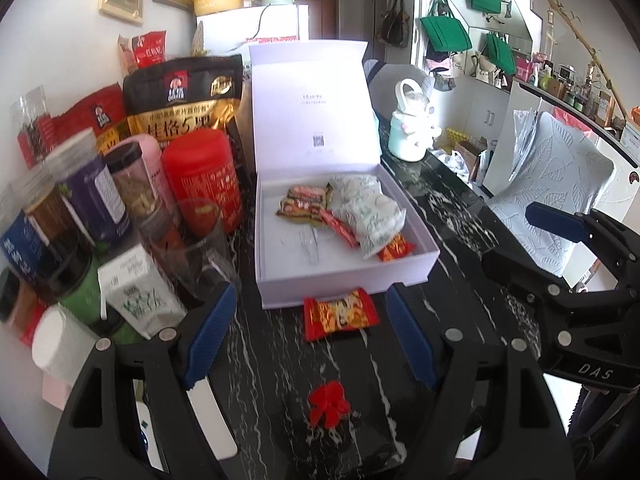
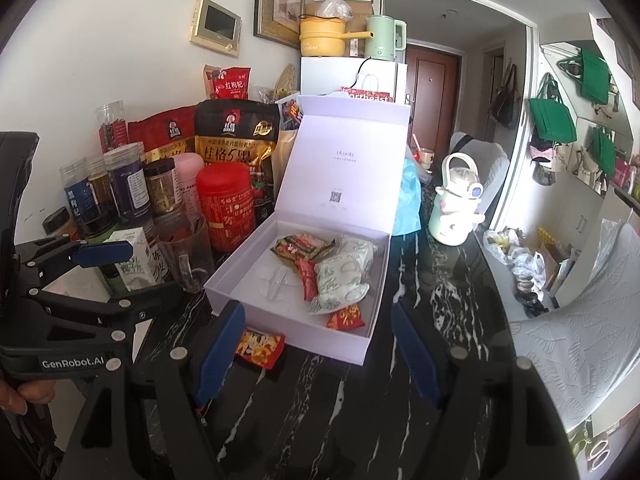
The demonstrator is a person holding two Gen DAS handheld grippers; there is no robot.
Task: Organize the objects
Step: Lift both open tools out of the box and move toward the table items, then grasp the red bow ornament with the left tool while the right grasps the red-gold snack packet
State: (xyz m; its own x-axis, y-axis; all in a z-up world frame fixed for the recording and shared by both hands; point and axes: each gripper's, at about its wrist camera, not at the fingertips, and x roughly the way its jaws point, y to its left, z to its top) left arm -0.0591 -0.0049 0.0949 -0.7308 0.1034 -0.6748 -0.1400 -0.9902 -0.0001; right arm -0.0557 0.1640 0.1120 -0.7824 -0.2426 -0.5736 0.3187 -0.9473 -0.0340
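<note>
A white gift box (image 1: pixel 348 280) (image 2: pixel 224 280) stands with its lid up on the black marble table; inside lie several snack packets (image 1: pixel 368 216) (image 2: pixel 340 276). A red and gold snack packet (image 1: pixel 340 314) (image 2: pixel 260 348) lies on the table just in front of the box. My left gripper (image 1: pixel 312 340) (image 2: pixel 136 276) is open, and the packet sits on the table between and just ahead of its fingertips, untouched. My right gripper (image 2: pixel 318 354) (image 1: pixel 532 246) is open and holds nothing, facing the box's front corner, with the packet beside its left finger (image 2: pixel 220 352). A small red bow (image 1: pixel 330 404) lies nearer to me.
Jars, a red canister (image 1: pixel 204 184) (image 2: pixel 226 204), oat bags, a glass cup (image 1: pixel 196 248) (image 2: pixel 188 252) and a small carton crowd the table left of the box. A white and mint bottle (image 1: pixel 412 128) (image 2: pixel 456 208) stands behind on the right. A chair with a pale leaf cushion (image 1: pixel 556 184) (image 2: pixel 576 344) borders the table's right edge.
</note>
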